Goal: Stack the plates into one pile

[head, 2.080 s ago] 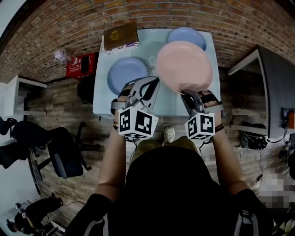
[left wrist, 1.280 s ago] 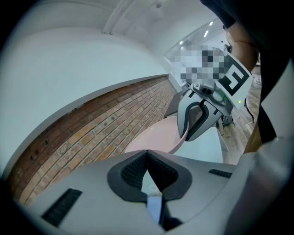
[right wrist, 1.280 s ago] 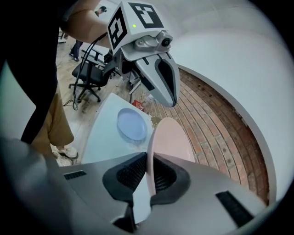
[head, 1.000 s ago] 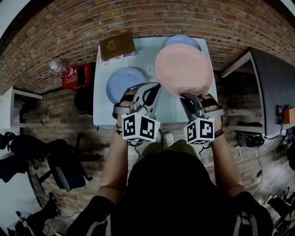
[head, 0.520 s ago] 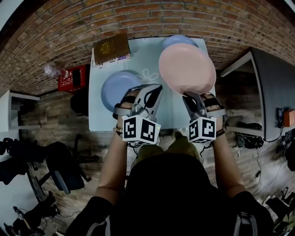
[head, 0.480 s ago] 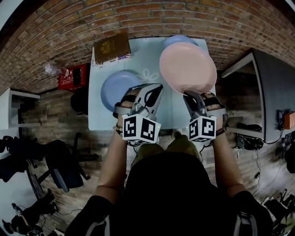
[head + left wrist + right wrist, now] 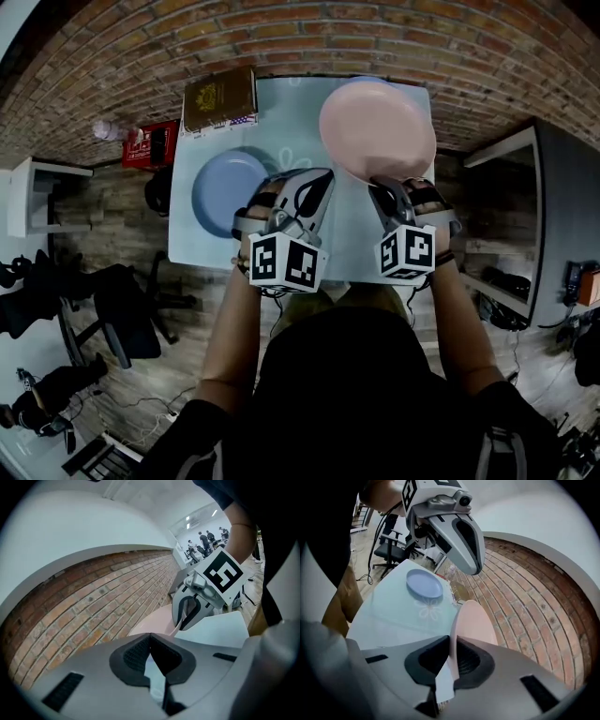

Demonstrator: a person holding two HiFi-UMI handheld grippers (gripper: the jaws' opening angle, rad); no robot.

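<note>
When viewed from the head, grips a pink plate (image 7: 375, 127) by its near rim in the right claw (image 7: 380, 183), over the far right of the surface (image 7: 281, 141). Carries the left claw (image 7: 323, 174) just beside, near 1 blue plate (image 7: 228, 192) lying flat at the left. In the left claw view, shows jaws pressed together on nothing. In the right claw view, shows jaws pinching the pink plate's rim, with the blue plate beyond.
</note>
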